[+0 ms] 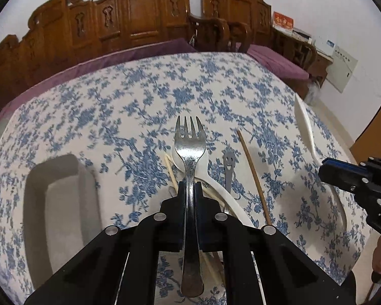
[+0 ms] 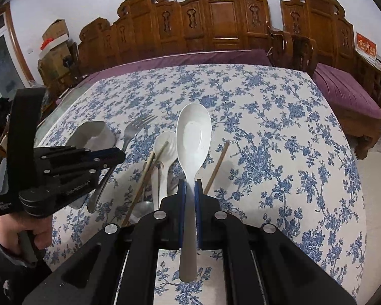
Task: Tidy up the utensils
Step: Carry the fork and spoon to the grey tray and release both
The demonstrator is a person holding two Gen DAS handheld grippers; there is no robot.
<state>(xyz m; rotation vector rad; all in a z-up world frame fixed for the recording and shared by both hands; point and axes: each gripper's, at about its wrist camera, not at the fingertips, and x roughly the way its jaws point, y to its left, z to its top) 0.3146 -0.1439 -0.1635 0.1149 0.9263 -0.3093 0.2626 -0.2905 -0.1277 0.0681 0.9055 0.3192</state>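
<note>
The left hand-held gripper (image 1: 190,186) pinched a shiny metal fork (image 1: 190,150) by its thin handle, above the counter (image 1: 139,96). The right hand-held gripper (image 2: 190,185) squeezed a light white plastic spoon (image 2: 193,137). Both looked stiff and slippery.

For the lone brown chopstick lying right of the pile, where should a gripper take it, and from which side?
Grip the brown chopstick near mid-length, coming down from above with the jaws set across its thin shaft. It lies flat on the floral tablecloth, apart from the utensil pile, so both sides look clear there. Both grippers are busy now: the left gripper holds the fork, the right gripper the white spoon.
</note>
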